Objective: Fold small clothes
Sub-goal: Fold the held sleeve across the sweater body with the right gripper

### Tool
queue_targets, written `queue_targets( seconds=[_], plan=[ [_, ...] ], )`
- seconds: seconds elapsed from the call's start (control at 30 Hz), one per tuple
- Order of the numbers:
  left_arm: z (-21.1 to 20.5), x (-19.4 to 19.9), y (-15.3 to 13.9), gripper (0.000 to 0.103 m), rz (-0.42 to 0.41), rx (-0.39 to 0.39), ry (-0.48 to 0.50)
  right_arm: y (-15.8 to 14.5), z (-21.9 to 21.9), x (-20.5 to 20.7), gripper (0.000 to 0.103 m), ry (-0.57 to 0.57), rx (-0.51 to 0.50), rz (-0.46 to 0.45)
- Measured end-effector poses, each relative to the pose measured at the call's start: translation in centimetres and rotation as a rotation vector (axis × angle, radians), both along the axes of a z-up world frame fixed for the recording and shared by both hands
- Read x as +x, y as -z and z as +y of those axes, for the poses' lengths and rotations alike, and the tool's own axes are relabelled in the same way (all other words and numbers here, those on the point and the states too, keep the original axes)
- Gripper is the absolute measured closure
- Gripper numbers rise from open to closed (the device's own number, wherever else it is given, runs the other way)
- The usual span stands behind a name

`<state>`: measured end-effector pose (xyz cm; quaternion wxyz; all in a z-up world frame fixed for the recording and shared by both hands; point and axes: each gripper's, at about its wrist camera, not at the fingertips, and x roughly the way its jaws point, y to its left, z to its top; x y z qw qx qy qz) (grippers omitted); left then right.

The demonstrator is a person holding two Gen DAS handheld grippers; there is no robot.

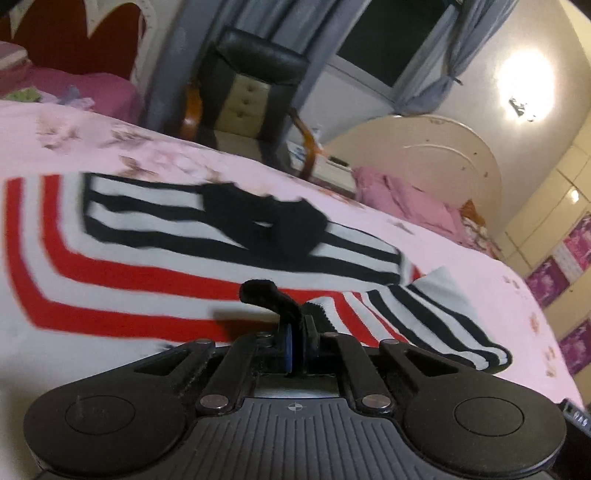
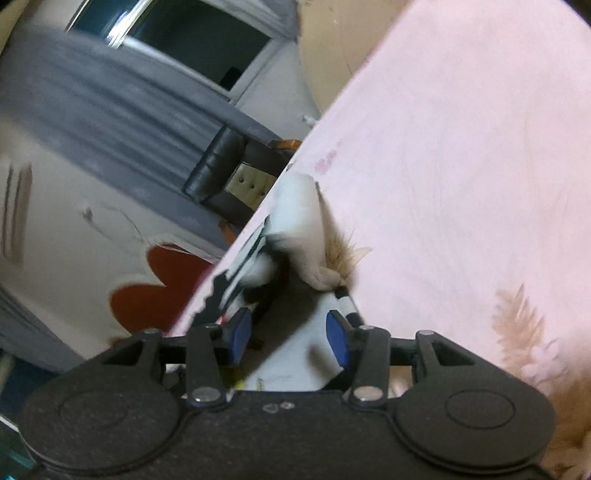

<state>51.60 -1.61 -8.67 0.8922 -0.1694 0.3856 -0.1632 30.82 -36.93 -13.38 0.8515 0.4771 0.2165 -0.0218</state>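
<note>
Left hand-held gripper (image 1: 295, 332), black linkage with blue pads: jaws are pressed together on a black-trimmed edge of the garment. Right hand-held gripper (image 2: 290, 336), same build: jaws are held apart, nothing is clamped, white cloth lies between and beyond the pads.

Item: small knitted garment with red-and-white and black-and-white stripes (image 1: 155, 251), spread mostly flat on the pale pink floral bedsheet (image 1: 110, 140); a black patch is seen at its middle, and a striped sleeve (image 1: 436, 325) lies bunched toward the right.

Step, as judged: a fold is in hand, the pinched edge ready to be carried over the body.

Next move, as judged: the free edge must be caught by the right jaws, and both edges lifted level.

Surroundings: black chair with wooden arms (image 1: 255, 96), grey curtains (image 1: 236, 14), cream headboard (image 1: 436, 147).
</note>
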Motion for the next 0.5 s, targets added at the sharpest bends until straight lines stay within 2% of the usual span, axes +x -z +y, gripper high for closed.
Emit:
queue_targets(
  seconds=[0.1, 0.37, 0.5],
  plan=[
    [1.6, 0.4, 0.6, 0.099, 0.022, 0.026, -0.015, 1.0, -0.6, 0.8, 0.042, 0.006, 0.103, -0.020],
    [5.1, 0.1, 2.1, 0.099, 0.033, 0.036, -0.059, 4.1, -1.7, 3.9, 0.042, 0.031, 0.369, -0.046],
    [5.4, 0.6, 2.5, 0.098, 0.038, 0.045, -0.057, 5.0, -2.8, 5.0, 0.047, 0.065, 0.431, -0.057]
  ],
)
